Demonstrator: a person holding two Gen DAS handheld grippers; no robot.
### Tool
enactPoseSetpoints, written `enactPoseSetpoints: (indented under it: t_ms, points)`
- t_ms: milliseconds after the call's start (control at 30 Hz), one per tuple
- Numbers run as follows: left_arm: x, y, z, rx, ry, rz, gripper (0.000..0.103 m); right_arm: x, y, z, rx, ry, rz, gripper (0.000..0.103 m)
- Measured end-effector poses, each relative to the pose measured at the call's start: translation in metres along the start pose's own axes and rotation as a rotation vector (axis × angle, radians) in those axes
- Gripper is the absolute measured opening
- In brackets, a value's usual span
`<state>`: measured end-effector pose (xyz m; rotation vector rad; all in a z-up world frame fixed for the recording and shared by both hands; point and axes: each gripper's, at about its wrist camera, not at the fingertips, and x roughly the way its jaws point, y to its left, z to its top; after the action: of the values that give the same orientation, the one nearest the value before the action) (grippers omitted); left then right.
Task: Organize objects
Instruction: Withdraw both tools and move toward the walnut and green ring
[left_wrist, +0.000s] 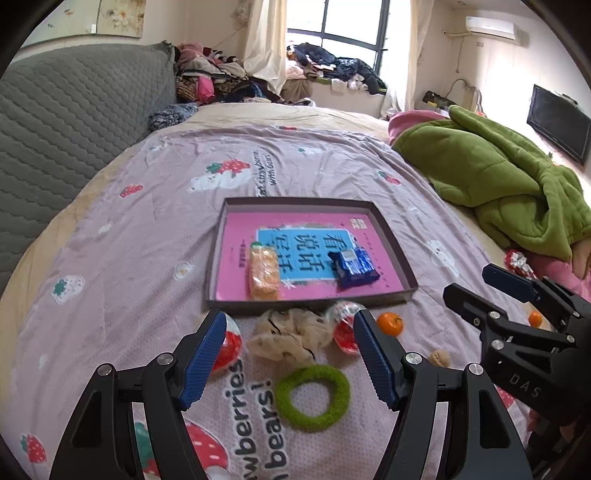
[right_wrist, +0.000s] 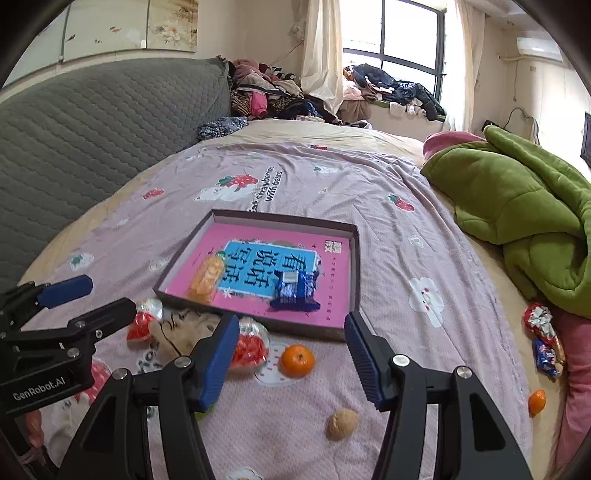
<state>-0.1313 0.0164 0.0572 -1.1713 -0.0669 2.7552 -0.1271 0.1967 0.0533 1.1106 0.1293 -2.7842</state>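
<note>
A shallow box lid (left_wrist: 395, 240) (right_wrist: 355, 273) with a pink book cover inside lies on the bed. It holds an orange snack pack (left_wrist: 263, 273) (right_wrist: 207, 277) and a blue snack pack (left_wrist: 355, 266) (right_wrist: 295, 290). In front of it lie a beige scrunchie (left_wrist: 291, 334) (right_wrist: 184, 328), two red-and-clear packets (left_wrist: 343, 325) (right_wrist: 251, 347), a tangerine (left_wrist: 390, 323) (right_wrist: 297, 360), a walnut (left_wrist: 439, 358) (right_wrist: 342, 423) and a green hair ring (left_wrist: 312, 397). My left gripper (left_wrist: 290, 358) is open above the scrunchie and ring. My right gripper (right_wrist: 291, 363) is open, around the tangerine's spot.
A green quilt (left_wrist: 495, 173) (right_wrist: 517, 199) lies on the right. More wrapped snacks (right_wrist: 543, 339) and a second tangerine (right_wrist: 536, 401) lie at the right bed edge. A grey headboard (left_wrist: 66, 122) rises on the left. Clothes are piled at the back.
</note>
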Motion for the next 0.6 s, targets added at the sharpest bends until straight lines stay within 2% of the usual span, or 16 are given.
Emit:
enactPoseSetpoints:
  t_ms: [267, 600]
  points:
    - [-0.002, -0.014, -0.022, 0.014, -0.007, -0.002, 0.075, -0.011, -0.007, -0.029, 0.031, -0.025, 0.013, 0.063]
    - [-0.002, -0.014, -0.048, 0.005, -0.003, -0.025, 0.076, -0.017, -0.003, -0.056, 0.033, -0.052, -0.002, 0.065]
